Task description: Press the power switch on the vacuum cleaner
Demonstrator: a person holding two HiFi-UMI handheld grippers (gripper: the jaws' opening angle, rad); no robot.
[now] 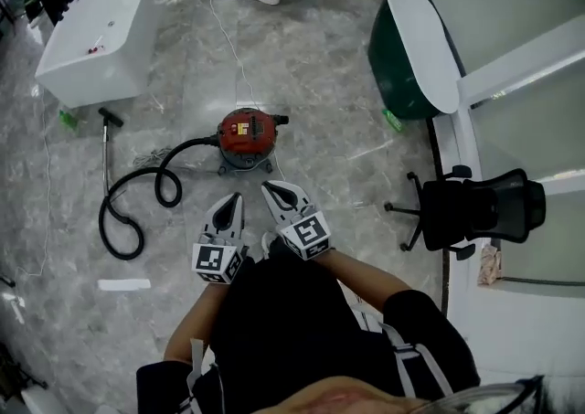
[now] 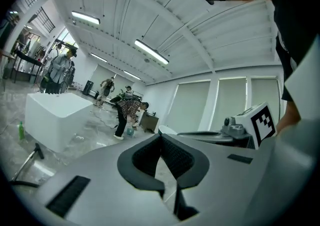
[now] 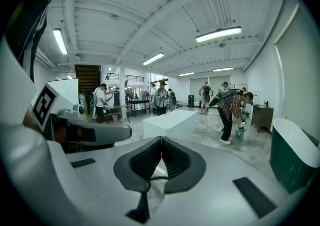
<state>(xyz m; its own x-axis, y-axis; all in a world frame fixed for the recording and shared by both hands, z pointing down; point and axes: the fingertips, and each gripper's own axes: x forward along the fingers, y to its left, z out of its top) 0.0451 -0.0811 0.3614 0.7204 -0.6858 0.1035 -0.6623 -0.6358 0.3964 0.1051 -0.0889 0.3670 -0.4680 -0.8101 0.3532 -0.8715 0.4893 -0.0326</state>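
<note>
marble floor (image 1: 320, 83), red vacuum cleaner (image 1: 247, 136), switch indistinct; left hand-held gripper (image 1: 235, 198) and right hand-held gripper (image 1: 271, 188) closed, empty

With left forearm (image 1: 187, 325) and right forearm (image 1: 364, 277) bent forward, the left gripper (image 1: 231, 202) and right gripper (image 1: 273, 191) sit side by side, near each other, pointing far, each with jaws closed tip to tip, empty.

Head view high, steeply down onto floor (image 1: 311, 83), gripper views facing outward, roughly level, all three sharing white counter (image 1: 105, 28)
</note>
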